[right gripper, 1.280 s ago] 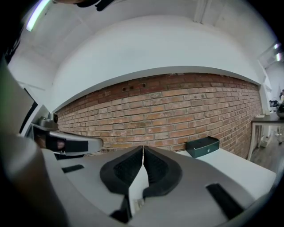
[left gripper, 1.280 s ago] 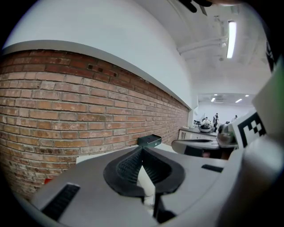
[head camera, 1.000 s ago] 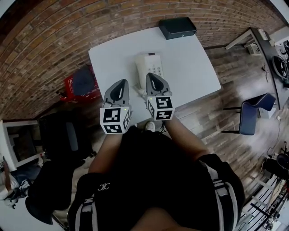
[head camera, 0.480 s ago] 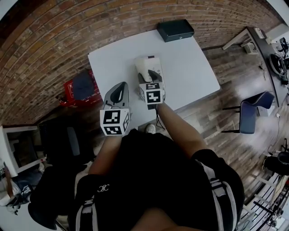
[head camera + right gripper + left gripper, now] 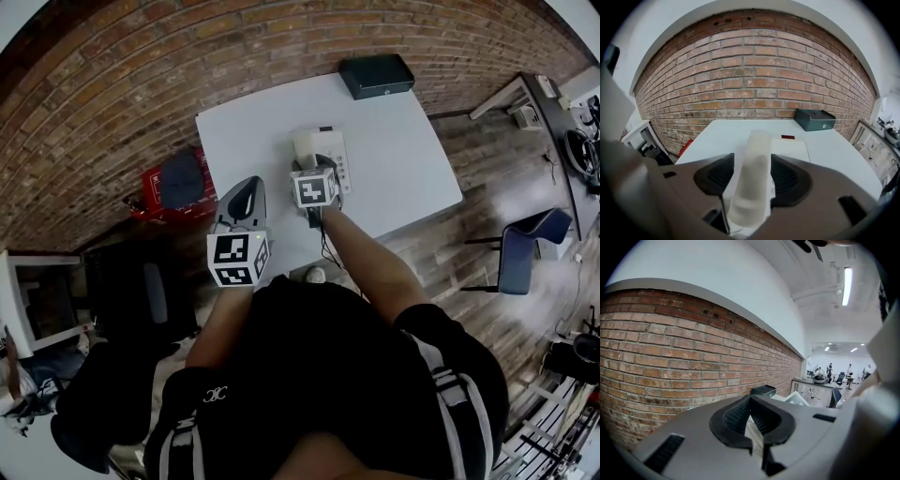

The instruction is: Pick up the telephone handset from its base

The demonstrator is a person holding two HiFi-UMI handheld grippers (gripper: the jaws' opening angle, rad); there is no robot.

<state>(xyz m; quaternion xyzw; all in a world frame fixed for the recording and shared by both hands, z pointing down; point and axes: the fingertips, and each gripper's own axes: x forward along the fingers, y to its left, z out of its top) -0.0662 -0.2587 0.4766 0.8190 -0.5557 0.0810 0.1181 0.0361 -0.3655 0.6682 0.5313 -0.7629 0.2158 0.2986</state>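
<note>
A cream telephone (image 5: 320,144) sits mid-table on the white table (image 5: 403,159). In the right gripper view its handset (image 5: 752,187) lies lengthwise on the base (image 5: 790,150). My right gripper (image 5: 752,157) points down over it. Its jaws are opening, with the handset between them and the pads (image 5: 787,176) not pressing on it. In the head view the right gripper (image 5: 323,167) covers the phone's near end. My left gripper (image 5: 249,187) hovers at the table's near left edge, level with the brick wall ahead. Its tips (image 5: 750,398) meet with nothing held.
A black box (image 5: 376,75) sits at the table's far edge, also seen as the box (image 5: 814,119) behind the phone. A red crate (image 5: 169,183) stands on the floor at the left, a blue chair (image 5: 530,234) at the right. Brick wall runs behind the table.
My right gripper has gone forward and down onto the phone and opened its jaws around the handset. The left gripper has hardly shifted.
</note>
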